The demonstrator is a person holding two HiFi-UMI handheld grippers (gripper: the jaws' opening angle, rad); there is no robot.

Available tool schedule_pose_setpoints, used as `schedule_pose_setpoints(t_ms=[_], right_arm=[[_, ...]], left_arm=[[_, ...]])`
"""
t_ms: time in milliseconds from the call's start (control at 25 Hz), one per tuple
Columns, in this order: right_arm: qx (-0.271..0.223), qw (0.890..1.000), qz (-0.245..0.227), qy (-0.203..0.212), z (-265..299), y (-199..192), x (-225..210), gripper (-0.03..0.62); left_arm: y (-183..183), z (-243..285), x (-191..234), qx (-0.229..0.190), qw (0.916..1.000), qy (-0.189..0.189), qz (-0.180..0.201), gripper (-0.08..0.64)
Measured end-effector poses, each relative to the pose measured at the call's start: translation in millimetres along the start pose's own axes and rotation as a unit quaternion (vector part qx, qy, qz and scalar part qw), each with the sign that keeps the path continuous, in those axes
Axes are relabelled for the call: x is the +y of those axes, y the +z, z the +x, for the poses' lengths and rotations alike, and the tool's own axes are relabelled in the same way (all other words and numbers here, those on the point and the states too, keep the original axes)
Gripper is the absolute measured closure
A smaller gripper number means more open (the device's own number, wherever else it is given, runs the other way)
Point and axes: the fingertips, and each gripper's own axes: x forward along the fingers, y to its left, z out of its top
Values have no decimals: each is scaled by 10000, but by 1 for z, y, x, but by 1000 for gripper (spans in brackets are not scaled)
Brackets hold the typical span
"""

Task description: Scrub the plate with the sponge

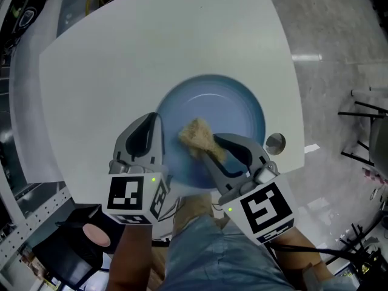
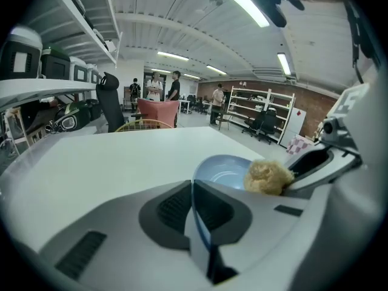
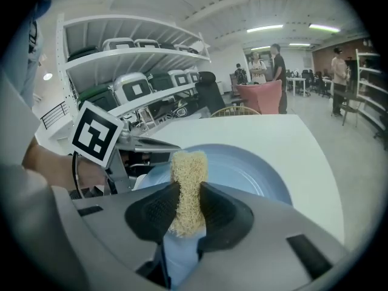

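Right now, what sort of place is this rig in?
Probably an open lab or workshop-office: metal shelving stacked with equipment cases, office chairs beside bare racks, ceiling strip lights.

left gripper (image 1: 156, 126) comes in from the lower left with its jaws pinched tight on the rim of the plate (image 1: 233, 105), right gripper (image 1: 217, 143) angles in from the lower right, jaws squeezed on the sponge (image 1: 196, 134), both marker cubes facing up

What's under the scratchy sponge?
The round blue plate sits under the tan fibrous sponge in the right gripper's jaws. The plate spot directly beneath is covered.
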Motion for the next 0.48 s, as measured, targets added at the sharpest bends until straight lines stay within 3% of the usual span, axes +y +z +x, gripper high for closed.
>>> schedule_pose_setpoints(t_ms=[200,280,480], right_arm=[[-16,9998,66,-171,-1,0,-8,485],[-38,9997,96,-224,-1,-1,-11,485],[-291,9988,72,-375,-9,7,-19,485]], left_arm=[[-7,11,8,-94,9998,79,171,534],[-4,9,13,-221,9995,155,165,486],[18,-15,20,-660,9965,478,180,493]])
